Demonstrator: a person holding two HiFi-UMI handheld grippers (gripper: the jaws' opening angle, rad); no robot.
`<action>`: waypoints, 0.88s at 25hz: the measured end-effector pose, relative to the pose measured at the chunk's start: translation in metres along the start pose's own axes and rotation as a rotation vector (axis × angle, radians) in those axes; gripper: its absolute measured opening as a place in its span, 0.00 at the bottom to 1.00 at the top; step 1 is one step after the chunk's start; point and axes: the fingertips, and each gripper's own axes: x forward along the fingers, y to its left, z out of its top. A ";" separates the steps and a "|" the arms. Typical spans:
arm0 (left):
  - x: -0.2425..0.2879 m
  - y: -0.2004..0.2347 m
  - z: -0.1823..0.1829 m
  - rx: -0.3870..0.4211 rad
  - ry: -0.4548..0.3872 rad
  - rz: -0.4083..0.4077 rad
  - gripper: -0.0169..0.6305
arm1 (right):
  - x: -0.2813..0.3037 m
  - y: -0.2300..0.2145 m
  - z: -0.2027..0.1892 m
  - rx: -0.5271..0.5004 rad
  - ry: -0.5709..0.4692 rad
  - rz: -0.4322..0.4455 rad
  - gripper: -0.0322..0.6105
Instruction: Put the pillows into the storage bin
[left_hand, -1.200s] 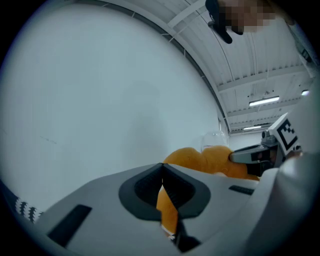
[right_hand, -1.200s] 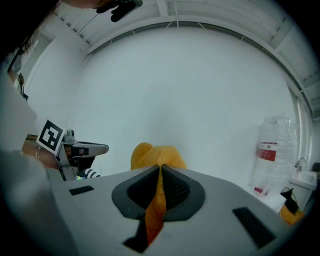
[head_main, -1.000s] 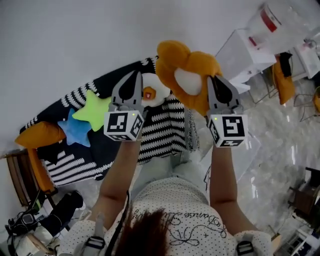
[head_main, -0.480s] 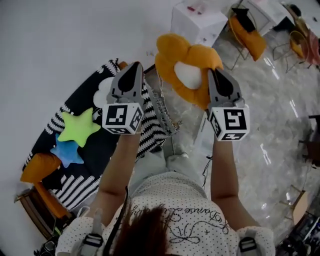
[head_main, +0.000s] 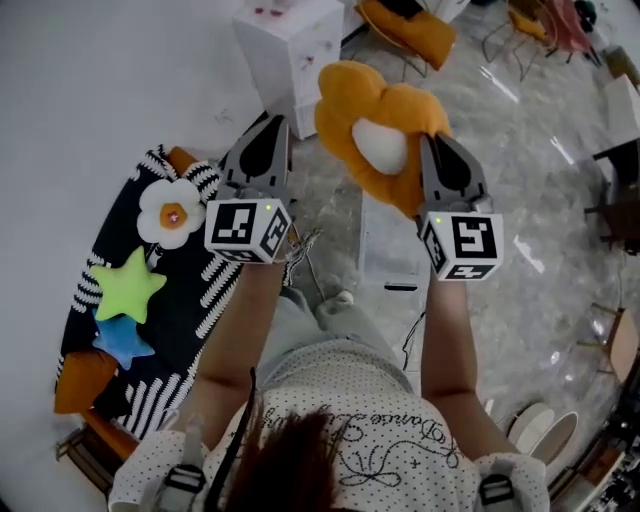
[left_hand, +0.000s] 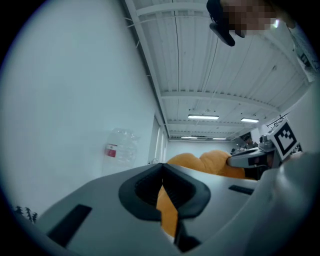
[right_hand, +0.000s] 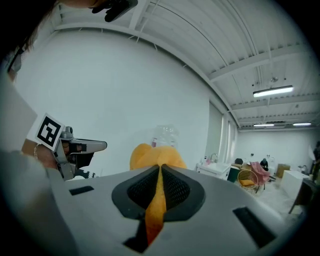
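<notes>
An orange flower-shaped pillow (head_main: 365, 95) with a white centre hangs in the air in front of the person. My right gripper (head_main: 428, 140) is shut on its right edge; in the right gripper view, orange cloth runs between the closed pads of my right gripper (right_hand: 160, 167), with the pillow (right_hand: 150, 152) bulging behind them. My left gripper (head_main: 281, 122) sits at the pillow's left side. The left gripper view shows my left gripper (left_hand: 162, 167) with its jaws closed on a strip of the same orange cloth, and the pillow (left_hand: 200, 160) lies off to the right.
A black-and-white striped mat (head_main: 190, 300) at the left carries a white flower pillow (head_main: 170, 212), a green star (head_main: 125, 288), a blue star (head_main: 122, 342) and an orange pillow (head_main: 80, 380). A white cabinet (head_main: 290, 40) and an orange-cushioned chair (head_main: 410, 25) stand beyond. A pale flat rectangle (head_main: 392, 245) lies on the floor.
Both grippers have swung sideways together with the orange pillow, away from the striped mat. The mat has slid to the left of the head view, and the glossy floor now lies underneath.
</notes>
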 end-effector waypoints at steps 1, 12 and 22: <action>0.008 -0.019 -0.003 -0.004 0.002 -0.023 0.03 | -0.013 -0.015 -0.005 0.003 0.004 -0.022 0.08; 0.078 -0.153 -0.026 -0.003 0.041 -0.234 0.03 | -0.099 -0.131 -0.049 0.070 0.046 -0.240 0.08; 0.173 -0.217 -0.083 -0.053 0.112 -0.427 0.03 | -0.110 -0.206 -0.099 0.094 0.145 -0.401 0.08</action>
